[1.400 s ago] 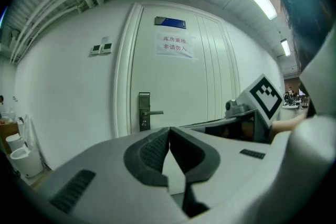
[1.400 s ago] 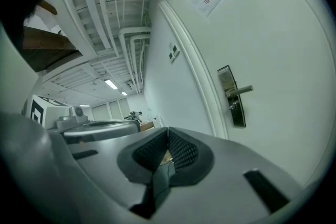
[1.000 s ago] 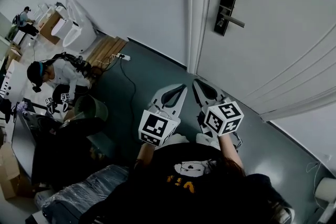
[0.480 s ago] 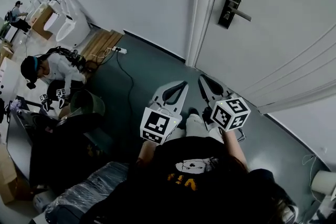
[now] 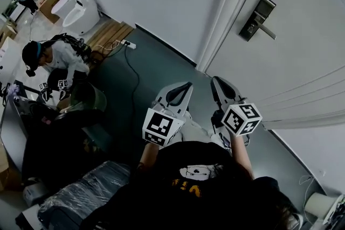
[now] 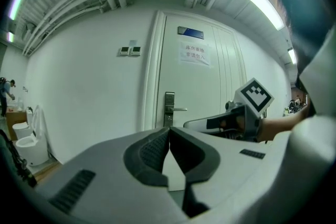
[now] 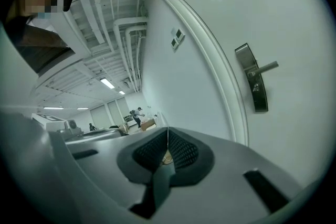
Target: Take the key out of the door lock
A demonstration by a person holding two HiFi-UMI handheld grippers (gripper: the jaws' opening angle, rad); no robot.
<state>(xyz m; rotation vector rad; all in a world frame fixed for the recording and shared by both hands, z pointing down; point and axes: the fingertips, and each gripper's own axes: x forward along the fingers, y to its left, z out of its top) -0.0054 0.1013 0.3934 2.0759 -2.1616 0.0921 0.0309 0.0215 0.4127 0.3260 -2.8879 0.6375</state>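
left gripper [image 5: 188, 85]: white plastic, jaws closed together, nothing between them.
right gripper [image 5: 216, 79]: white plastic, jaws closed together, empty.
door lock [image 5: 257, 19]: dark metal plate with lever handle on the white door [image 5: 302, 56], well apart from both grippers.
key: too small to make out at the lock.

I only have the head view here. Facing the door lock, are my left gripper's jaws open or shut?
Observer: Shut. In the left gripper view, the left gripper has its jaws together with nothing between them.
Operator: And the right one?
Observer: The right gripper is shut and empty too.
Operator: Anything on the wall above my picture?
Observer: Two small wall panels sit left of the door frame, higher than the door lock.
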